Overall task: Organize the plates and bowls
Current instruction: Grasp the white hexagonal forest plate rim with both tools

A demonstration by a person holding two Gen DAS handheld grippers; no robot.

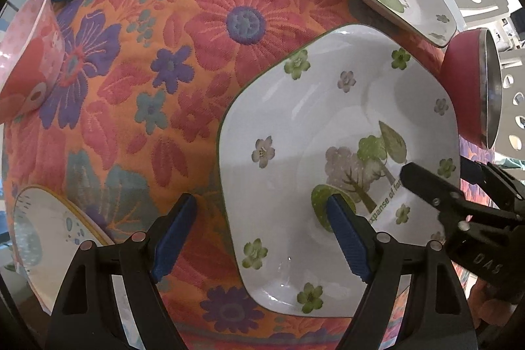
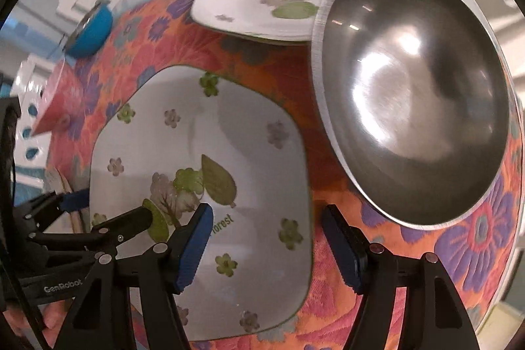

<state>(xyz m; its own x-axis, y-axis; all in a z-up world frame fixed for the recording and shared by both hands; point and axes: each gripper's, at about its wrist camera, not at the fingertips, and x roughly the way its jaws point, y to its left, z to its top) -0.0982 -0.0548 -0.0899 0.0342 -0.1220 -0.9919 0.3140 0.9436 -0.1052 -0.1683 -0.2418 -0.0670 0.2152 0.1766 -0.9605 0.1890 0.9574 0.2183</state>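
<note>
Plate [image 1: 328, 127] with tree print lying flat on floral cloth [image 1: 164, 71] on the desk, left gripper [image 1: 265, 232] hanging released astride its left rim, right gripper [image 2: 265, 245] hanging released astride its right rim, steel-lined bowl [image 2: 416, 94] sitting just beside.

The tablecloth [image 1: 203, 61] is woven cloth, its flowers stitched in raised, ribbed thread, matt all over. The near plate [image 1: 311, 120] looks glazed ceramic, smooth and glossy, catching light. The red bowl [image 2: 416, 94] shows a brushed steel inside, shiny with soft glare. The gripper fingers [image 1: 174, 235] carry ridged blue rubbery pads on matt black plastic.
</note>
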